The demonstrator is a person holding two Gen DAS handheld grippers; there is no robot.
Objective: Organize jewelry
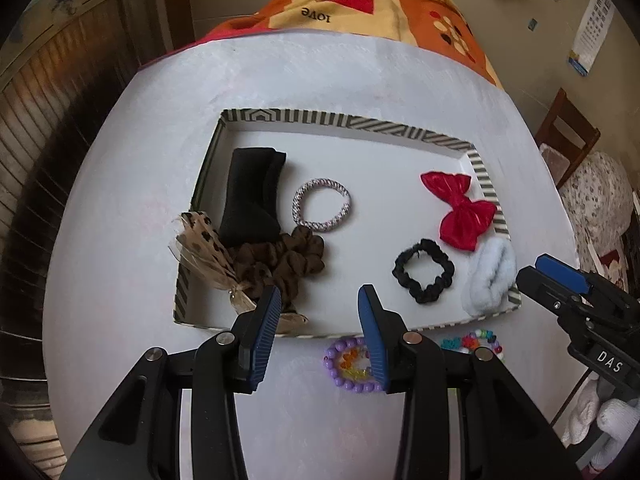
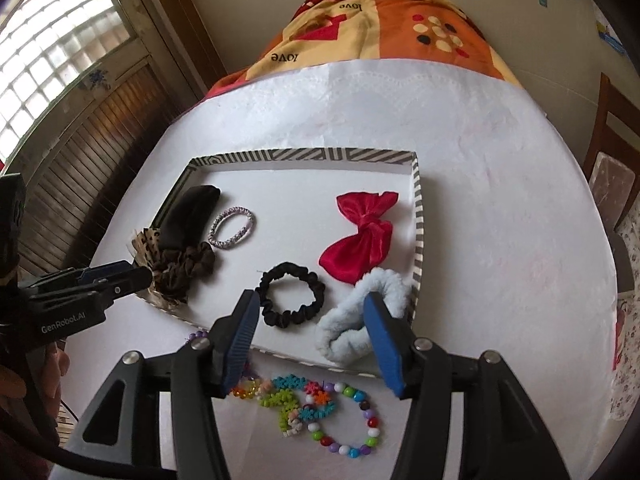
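step in hand, judged: next pickup of the beaded pieces lying outside the striped tray point(image 2: 417, 216), for transfer into it.

right gripper point(image 2: 310, 340): jaws stand about half apart, nothing between the pads; they hang above the near tray edge. multicolour bead bracelet point(image 2: 360, 420) and the snowflake-bead bracelet point(image 2: 298, 398) lie just below and behind the fingertips, on the white table cover point(image 2: 480, 160). pale blue fluffy scrunchie point(image 2: 360, 320) sits beside the right-hand pad, inside the tray's near corner; black scrunchie point(image 2: 290, 296) lies ahead, between the two pads.

left gripper point(image 1: 320, 300): jaws apart, empty. purple bead bracelet point(image 1: 352, 364) lies just under the right-hand pad, outside the tray, partly hidden by it.

handling advice: draw back and lower over one bracelet only, straddle a single strand of the ring, close gently; beads are hard and round, likely to roll out of a loose pinch. the tangled pair near the right gripper may lift together.

already in tray, ahead of the jaws: red bow point(image 2: 362, 236), silver braided band point(image 2: 232, 228), brown scrunchie point(image 1: 280, 260), black folded band point(image 1: 250, 196), spotted bow point(image 1: 204, 248).
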